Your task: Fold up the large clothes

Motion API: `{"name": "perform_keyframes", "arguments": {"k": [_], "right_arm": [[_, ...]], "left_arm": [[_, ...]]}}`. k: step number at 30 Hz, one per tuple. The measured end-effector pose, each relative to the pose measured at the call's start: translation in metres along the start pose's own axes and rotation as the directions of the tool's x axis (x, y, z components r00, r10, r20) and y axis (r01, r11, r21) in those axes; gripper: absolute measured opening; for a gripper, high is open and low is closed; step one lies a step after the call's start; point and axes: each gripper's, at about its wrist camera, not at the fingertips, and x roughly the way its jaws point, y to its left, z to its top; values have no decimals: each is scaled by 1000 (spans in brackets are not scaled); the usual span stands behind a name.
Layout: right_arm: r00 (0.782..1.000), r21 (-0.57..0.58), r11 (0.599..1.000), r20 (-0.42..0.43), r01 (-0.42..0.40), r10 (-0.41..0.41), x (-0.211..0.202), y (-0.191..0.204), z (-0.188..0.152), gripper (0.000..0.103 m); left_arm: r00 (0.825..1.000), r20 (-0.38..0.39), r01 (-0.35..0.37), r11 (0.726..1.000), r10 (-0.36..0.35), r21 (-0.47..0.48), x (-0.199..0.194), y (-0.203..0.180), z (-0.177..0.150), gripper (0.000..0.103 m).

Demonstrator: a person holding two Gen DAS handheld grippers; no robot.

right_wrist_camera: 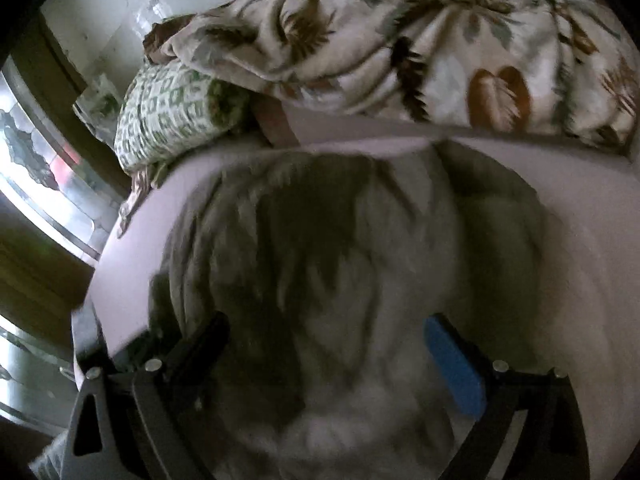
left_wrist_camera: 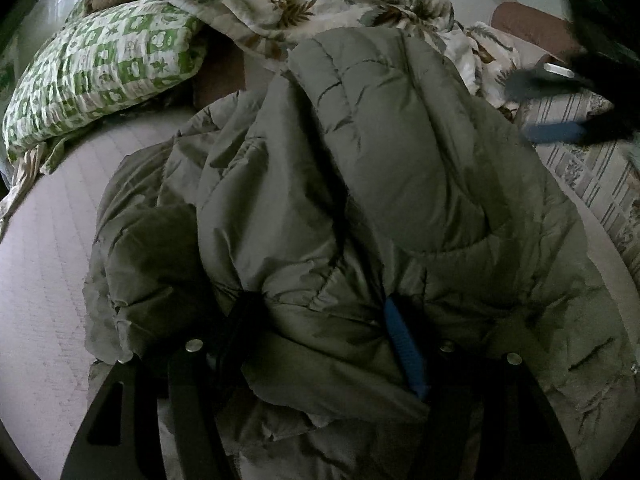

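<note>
One olive-grey quilted puffer jacket (left_wrist_camera: 360,200) is seen bunched in the middle of the pale lilac mattress (left_wrist_camera: 48,260). At the bed's far edge one green-and-white patterned pillow (left_wrist_camera: 104,68) and one leaf-printed cream blanket (left_wrist_camera: 304,4) are piled. The left tool (left_wrist_camera: 320,320) is clamped on a jacket fold. Only the right wrist view shows a window (right_wrist_camera: 36,168); there the right tool (right_wrist_camera: 332,344) is spread wide above the blurred jacket (right_wrist_camera: 340,260), holding nothing.

Bed: you see a pale mattress (left_wrist_camera: 48,264).
Bedding: green-checked pillow (left_wrist_camera: 104,64), leaf-print blanket (right_wrist_camera: 460,48).
Light: bright window (right_wrist_camera: 36,168).
</note>
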Motion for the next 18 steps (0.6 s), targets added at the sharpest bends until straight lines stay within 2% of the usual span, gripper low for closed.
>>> {"name": "perform_keyframes", "arguments": {"k": [2,4,5,8,9,12,16,18], "right_arm": [[1000,-10,1000,-19,1,-1,29,1,10,100],[997,-7,1000,-66,25,-26,69,3,5,101],[992,-21,997,-99,74,-76,88,6,4,101],[950,-157,958,-163,241,-266,134,21,-7,103],[941,-162,951,-172,264,-290,139,23,-6,103],[941,-147,956,-191,252,-278,131,26,1,103],[979,-101,983,-119,151,-163,79,26,-8,102],[988,-95,988,-85,123,-131,50,25,-21,102]], "left_arm": [[1000,6,8,1000,-8,-1,-1,2,1,67],[1000,14,18,1000,-17,-4,-1,4,2,67],[1000,18,24,1000,-24,-6,-2,5,3,67],[999,18,28,1000,-27,-5,0,7,4,67],[1000,17,23,1000,-23,-2,1,6,4,67],[1000,12,17,1000,-17,3,0,5,3,67],[1000,2,7,1000,-7,8,-1,4,1,67],[1000,-7,1,1000,-1,8,-3,2,2,67]]}}
